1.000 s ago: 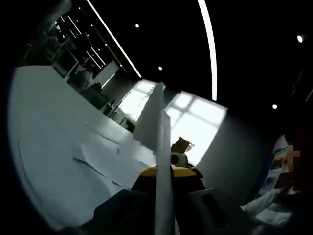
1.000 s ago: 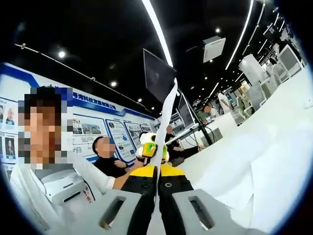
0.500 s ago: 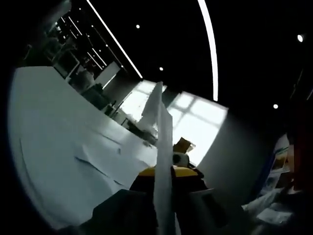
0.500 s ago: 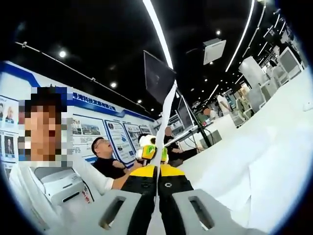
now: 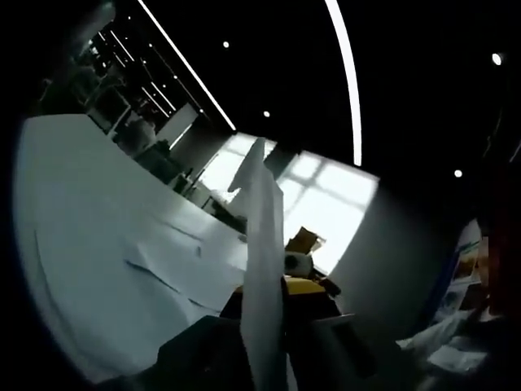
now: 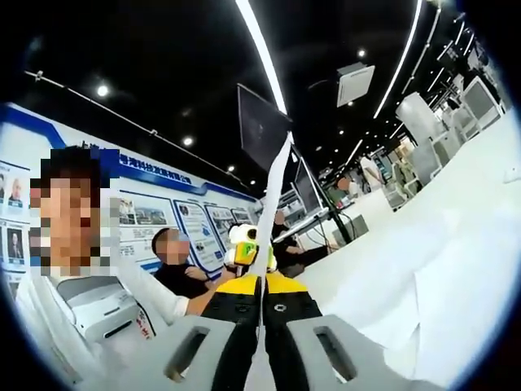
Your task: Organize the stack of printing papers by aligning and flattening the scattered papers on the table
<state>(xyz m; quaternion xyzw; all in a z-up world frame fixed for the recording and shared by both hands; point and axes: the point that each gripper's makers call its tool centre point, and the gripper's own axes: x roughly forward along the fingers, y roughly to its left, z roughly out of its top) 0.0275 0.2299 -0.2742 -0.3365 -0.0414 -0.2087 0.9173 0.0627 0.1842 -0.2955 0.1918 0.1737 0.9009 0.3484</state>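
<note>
White table [image 6: 480,212], both grippers upraised

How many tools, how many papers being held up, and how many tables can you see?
Tools: 2, the left tool and the right tool
Held paper stack: 1, pinched edge-on by both tools, also seen at
Loose papers on the table: too many overlapping to count
Table: 1
Total counted: 4

Low, upward-tilted, perhaps facing; shared table [image 5: 89,212].
</note>
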